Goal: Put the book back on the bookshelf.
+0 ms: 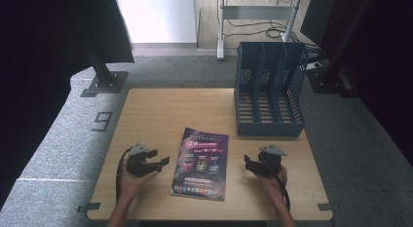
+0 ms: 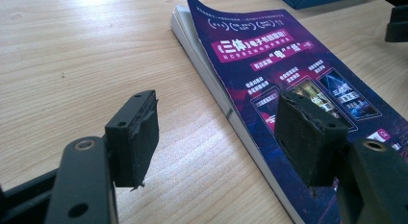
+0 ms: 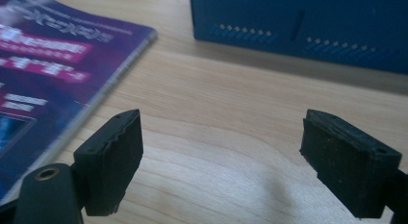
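A pale wooden bench (image 1: 160,115) is being viewed from above, standing on grey carpet; at its far right corner a blue perforated file rack (image 1: 269,90) with upright slots is being kept, its open side facing the person, which is judged to leave it ready for something flat to be slid in; a magazine (image 1: 201,163) is lying flat near the middle of the bench's near half, between the two hands and well apart from the rack.

The magazine is being shown with a dark purple and blue glossy cover, carrying pink and white printed text and small picture panels; its far corner is curling slightly upward in the left gripper view, where the white page edges (image 2: 211,84) are being exposed along the near side.

The left hand-held gripper (image 1: 157,163) is being held just beside the magazine's left edge, its jaws spread wide and empty, one pad (image 2: 308,132) hanging over the cover and the other over bare wood; it is judged that this edge is being lined up for a pinch; the right hand-held gripper (image 1: 249,164) is being held near the magazine's right edge, not touching it, its jaws likewise spread apart with nothing between them and bare wood beneath.
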Available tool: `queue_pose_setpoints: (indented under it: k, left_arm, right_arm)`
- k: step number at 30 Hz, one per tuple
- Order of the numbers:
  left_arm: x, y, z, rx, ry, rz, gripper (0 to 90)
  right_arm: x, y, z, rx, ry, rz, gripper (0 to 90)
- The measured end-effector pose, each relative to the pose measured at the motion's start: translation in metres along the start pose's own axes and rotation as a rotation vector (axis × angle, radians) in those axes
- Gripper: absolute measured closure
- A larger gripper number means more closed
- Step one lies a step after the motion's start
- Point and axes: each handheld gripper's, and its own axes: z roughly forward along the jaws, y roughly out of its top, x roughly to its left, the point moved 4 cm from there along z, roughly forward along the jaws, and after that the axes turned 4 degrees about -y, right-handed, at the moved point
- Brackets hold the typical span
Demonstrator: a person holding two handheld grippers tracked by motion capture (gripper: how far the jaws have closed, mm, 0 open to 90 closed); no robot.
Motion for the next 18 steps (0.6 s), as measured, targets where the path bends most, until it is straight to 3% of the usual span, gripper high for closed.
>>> queue_pose_setpoints:
  k: [18]
  left_arm:
    - [-0.003, -0.001, 0.005, 0.016, -0.006, 0.007, 32.6]
  right_arm:
    - [0.024, 0.014, -0.012, -0.049, 0.101, 0.004, 16.0]
